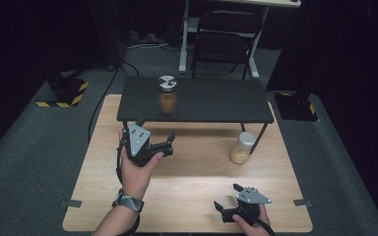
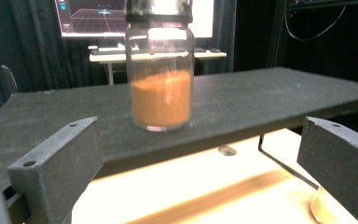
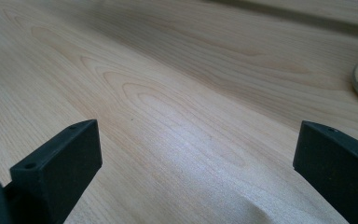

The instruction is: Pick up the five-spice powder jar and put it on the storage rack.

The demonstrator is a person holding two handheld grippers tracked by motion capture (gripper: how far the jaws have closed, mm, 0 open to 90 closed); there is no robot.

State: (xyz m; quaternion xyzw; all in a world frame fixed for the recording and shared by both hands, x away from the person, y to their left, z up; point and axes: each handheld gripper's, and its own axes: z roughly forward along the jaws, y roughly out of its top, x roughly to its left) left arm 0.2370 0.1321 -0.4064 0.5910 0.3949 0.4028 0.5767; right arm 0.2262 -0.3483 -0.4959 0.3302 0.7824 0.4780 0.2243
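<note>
Table [image 1: 187, 196]: light wood, bearing everything below.
Shelf [image 1: 211, 101]: a low black riser standing on the table's far half.
Left gripper [image 1: 158, 138]: held above the table just in front of the shelf, jaws spread wide and holding nothing, aimed at the brown jar.
Right gripper [image 1: 226, 196]: low over the table's near right part, jaws likewise released, bare wood between them.
Brown jar [image 1: 167, 94]: upright on the shelf (silver lid, brown powder inside).
Pale jar [image 1: 241, 147]: upright on the table beside the shelf's right leg.
</note>
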